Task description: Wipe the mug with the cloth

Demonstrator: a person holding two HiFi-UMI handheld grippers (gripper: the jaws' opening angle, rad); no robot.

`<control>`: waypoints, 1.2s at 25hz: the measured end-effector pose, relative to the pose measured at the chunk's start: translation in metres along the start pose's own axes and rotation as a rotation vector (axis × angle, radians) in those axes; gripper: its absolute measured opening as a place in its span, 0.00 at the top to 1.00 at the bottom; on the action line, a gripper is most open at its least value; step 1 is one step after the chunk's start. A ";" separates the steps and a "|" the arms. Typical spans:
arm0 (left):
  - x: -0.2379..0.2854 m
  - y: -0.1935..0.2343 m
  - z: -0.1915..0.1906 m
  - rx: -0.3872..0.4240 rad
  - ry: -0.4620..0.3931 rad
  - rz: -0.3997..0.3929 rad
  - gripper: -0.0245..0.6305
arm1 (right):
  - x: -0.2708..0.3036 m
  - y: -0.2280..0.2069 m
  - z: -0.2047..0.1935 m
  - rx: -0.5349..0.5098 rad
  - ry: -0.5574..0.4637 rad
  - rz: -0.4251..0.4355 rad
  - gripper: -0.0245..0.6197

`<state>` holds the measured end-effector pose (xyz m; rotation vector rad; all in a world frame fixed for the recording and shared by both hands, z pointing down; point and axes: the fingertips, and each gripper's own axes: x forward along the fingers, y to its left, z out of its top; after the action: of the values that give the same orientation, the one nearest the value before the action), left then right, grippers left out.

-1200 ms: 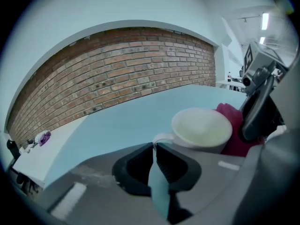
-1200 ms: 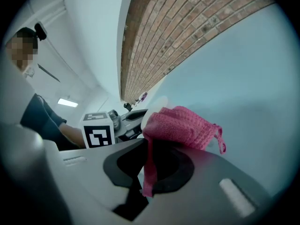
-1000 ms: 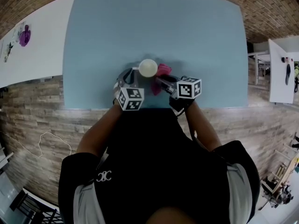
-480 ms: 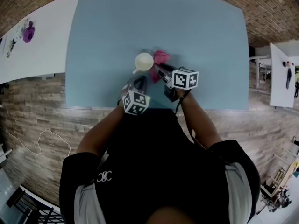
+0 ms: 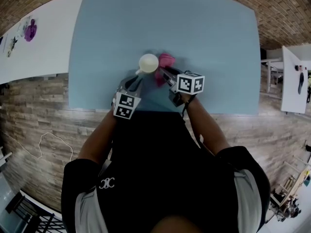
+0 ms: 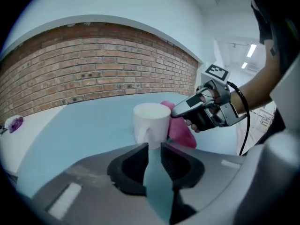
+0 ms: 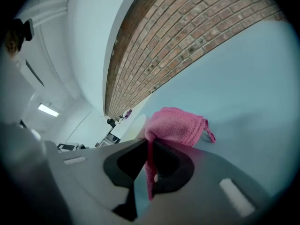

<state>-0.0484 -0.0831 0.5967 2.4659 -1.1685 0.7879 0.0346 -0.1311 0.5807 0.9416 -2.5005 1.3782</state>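
We find the left tool, jaws just opening and empty, near the white mug; the right tool pinches the pink cloth; mug grip judged pending.

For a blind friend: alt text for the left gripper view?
A white ceramic mug stands on a light blue table just beyond the left gripper, whose empty jaws have just been opening. The right gripper holds a pink cloth beside it.

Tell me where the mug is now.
In the head view the mug stands on the blue table, left of the pink cloth, just beyond the left gripper.
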 end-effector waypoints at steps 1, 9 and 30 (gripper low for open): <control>-0.002 0.007 0.001 0.000 -0.005 -0.004 0.81 | 0.000 0.000 0.000 0.001 0.000 0.001 0.90; -0.006 0.038 0.008 0.048 -0.018 0.020 0.72 | -0.001 0.004 -0.002 -0.006 0.011 0.004 0.90; 0.021 -0.031 0.010 0.099 0.005 -0.169 0.86 | -0.010 0.013 -0.013 -0.044 0.003 -0.025 0.90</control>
<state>-0.0096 -0.0811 0.5996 2.5992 -0.9242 0.8205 0.0331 -0.1109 0.5749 0.9579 -2.4974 1.3106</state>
